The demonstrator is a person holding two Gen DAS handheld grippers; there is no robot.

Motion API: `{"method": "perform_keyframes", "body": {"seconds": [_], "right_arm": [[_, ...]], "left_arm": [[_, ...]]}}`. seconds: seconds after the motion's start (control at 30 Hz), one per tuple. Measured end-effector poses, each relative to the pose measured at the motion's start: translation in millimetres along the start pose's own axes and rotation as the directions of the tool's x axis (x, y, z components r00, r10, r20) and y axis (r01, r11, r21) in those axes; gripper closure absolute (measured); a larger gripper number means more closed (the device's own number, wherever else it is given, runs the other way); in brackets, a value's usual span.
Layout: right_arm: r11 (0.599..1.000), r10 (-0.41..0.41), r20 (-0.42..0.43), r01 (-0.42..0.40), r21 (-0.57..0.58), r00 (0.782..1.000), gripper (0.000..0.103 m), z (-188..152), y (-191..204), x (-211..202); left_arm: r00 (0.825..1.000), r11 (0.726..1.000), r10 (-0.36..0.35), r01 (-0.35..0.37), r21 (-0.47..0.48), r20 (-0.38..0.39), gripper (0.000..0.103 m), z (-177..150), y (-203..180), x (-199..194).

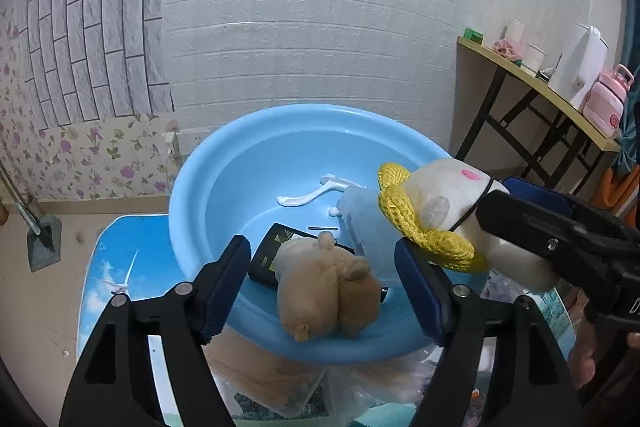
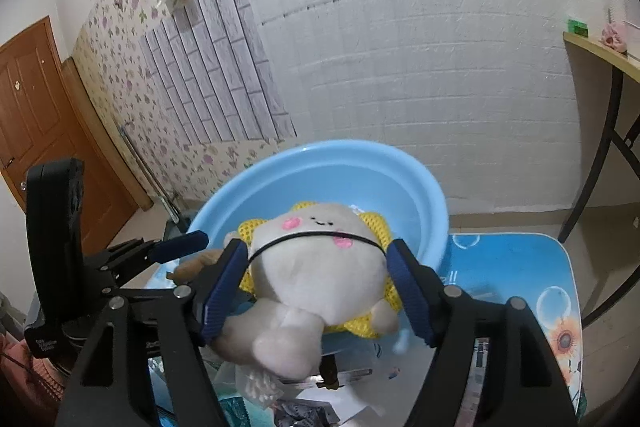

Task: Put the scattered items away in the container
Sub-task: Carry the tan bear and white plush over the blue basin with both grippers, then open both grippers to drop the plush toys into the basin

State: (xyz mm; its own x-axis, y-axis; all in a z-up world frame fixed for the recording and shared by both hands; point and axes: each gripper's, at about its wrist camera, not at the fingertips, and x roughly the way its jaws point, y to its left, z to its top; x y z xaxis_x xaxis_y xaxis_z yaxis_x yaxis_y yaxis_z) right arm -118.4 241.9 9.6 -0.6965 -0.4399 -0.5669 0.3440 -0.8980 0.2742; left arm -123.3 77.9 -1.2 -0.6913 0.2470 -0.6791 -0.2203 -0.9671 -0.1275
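Blue basin (image 1: 208, 187): left gripper (image 1: 322, 287) gaping above brown bear (image 1: 328, 295); right gripper (image 2: 316, 287) cradling white doll (image 2: 320, 267), needing wider release.

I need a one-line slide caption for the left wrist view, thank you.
Left gripper open above a brown plush toy on the blue basin rim; right gripper brings a white plush toy.

A pink bottle (image 1: 606, 99) stands on the side table (image 1: 532, 83).
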Motion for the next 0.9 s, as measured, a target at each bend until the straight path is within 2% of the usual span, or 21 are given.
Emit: {"method": "perform_keyframes", "body": {"seconds": [0.2, 0.37, 0.67, 0.9], "right_arm": [[1.000, -0.009, 0.006, 0.010, -0.007, 1.000, 0.030, -3.0, 4.6, -8.7], [1.000, -0.011, 0.047, 0.012, -0.018, 0.999, 0.026, -6.6, 6.3, -21.7], [1.000, -0.019, 0.041, 0.019, -0.007, 0.999, 0.026, -9.8, 3.3, -27.0], [0.998, -0.055, 0.057, 0.056, -0.014, 0.997, 0.026, -11.1, 2.2, -43.7]], "left_arm": [[1.000, 1.000, -0.002, 0.003, 0.028, -0.031, 0.025, -3.9, -9.1, 0.3], [1.000, 0.999, -0.016, 0.015, 0.046, 0.011, 0.017, -7.1, -17.3, -12.0], [0.999, 0.998, -0.034, 0.033, 0.047, 0.021, 0.016, -6.9, -17.4, -20.2], [0.998, 0.998, -0.038, 0.036, 0.053, 0.040, 0.016, -9.8, -21.3, -30.1]]}}
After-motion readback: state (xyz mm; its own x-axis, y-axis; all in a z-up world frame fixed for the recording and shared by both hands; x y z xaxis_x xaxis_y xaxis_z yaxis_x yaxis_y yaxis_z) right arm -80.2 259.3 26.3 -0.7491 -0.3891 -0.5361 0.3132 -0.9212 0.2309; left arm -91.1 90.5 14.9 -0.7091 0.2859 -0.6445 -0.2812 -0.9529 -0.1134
